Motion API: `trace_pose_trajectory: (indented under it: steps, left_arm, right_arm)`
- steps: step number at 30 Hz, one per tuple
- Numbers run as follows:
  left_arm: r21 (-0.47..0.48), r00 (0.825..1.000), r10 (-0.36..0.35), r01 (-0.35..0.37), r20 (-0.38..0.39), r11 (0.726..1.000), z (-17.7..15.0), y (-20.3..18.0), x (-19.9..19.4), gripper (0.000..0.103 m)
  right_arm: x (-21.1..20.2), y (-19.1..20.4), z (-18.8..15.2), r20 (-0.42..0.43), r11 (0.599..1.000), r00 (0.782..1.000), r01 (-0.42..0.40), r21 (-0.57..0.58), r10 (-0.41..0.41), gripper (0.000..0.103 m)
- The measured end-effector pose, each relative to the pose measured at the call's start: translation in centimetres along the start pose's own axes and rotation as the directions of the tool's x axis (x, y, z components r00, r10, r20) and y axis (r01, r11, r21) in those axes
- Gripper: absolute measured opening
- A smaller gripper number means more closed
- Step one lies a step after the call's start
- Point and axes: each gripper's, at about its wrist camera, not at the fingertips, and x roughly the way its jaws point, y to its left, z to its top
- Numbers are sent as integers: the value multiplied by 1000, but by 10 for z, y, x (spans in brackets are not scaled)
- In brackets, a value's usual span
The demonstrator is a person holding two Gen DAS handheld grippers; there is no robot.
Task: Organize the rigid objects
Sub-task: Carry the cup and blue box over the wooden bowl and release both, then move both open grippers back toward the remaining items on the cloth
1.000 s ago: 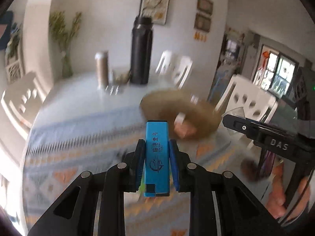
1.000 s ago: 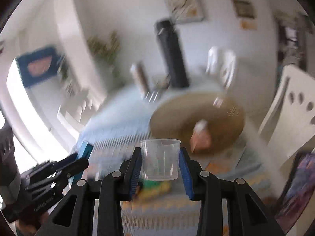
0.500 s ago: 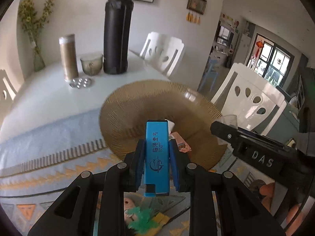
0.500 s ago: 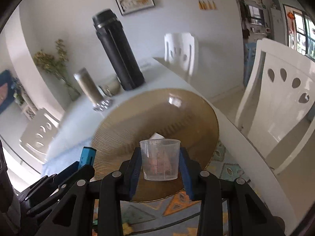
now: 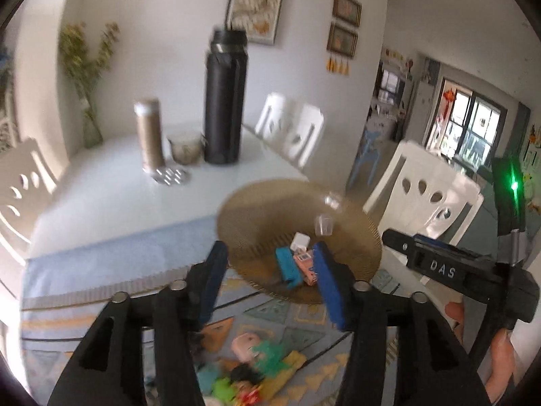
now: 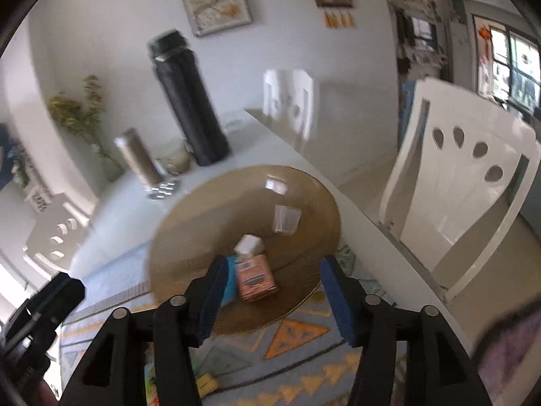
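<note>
Past both claws, on the brown plate (image 6: 209,209), lie the blue box (image 5: 288,267) and clear cup (image 6: 286,219). Left claw (image 5: 268,282) and right claw (image 6: 272,299) just opened, empty; two things are put away.

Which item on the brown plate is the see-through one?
The clear plastic cup, farthest back on the plate; the others are opaque.

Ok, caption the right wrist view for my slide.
Right gripper, jaws just opened and empty, above the brown plate holding a clear cup, pink box, white block and blue box.
</note>
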Motion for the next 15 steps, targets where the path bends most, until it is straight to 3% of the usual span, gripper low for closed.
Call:
trace_pose_trajectory:
  steps: [1, 3, 6, 10, 15]
  left_arm:
    - [0, 1000, 5, -5, 30, 1000, -1, 3, -19, 66]
    - [2, 995, 24, -25, 92, 1000, -7, 10, -61, 67]
    - [-4, 990, 61, -61, 124, 998, -17, 18, -104, 67]
    - [-38, 979, 122, -117, 163, 992, -49, 35, -159, 76]
    - [-114, 968, 233, -222, 95, 968, -114, 69, -166, 77]
  right_arm:
    - [-14, 8, -5, 9, 999, 1000, -28, -18, 28, 64]
    - [-37, 26, -18, 8, 994, 996, -88, -69, 89, 64]
    - [-61, 50, -38, 2, 979, 988, -151, -139, 152, 64]
    - [-80, 82, -83, -55, 943, 969, -246, -223, 240, 65]
    - [-63, 106, -152, -98, 909, 967, -254, -332, 234, 70]
